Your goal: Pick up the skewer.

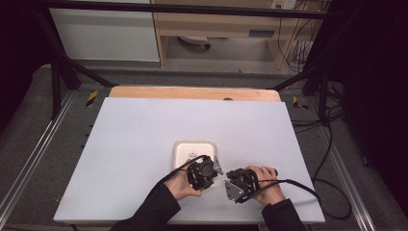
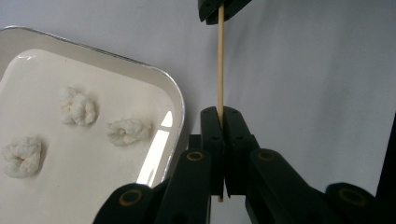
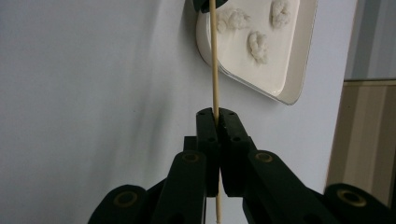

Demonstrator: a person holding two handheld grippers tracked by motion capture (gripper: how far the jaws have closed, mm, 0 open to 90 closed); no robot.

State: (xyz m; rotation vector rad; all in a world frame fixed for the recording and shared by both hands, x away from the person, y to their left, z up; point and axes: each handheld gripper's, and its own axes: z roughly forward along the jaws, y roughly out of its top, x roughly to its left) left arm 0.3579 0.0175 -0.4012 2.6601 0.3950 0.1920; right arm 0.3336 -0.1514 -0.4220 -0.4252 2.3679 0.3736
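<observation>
Both tools are gripping one skewer [image 2: 220, 60] over the desk [image 1: 134, 144]: left tool [image 2: 220, 111] and right tool [image 3: 216, 112] clamped shut on it, beside the tray [image 2: 175, 100]. Keeping both ends level should be preventing snapping.

1. Thin wooden skewer [image 2: 220, 70] is clamped betw. closed jaws of left gripper [image 2: 220, 116].
2. Its far end is gripped by right gripper [image 2: 219, 10].
3. White tray [image 2: 180, 109] w/ three white lumps [image 2: 77, 106] is seen beside, at left.
</observation>
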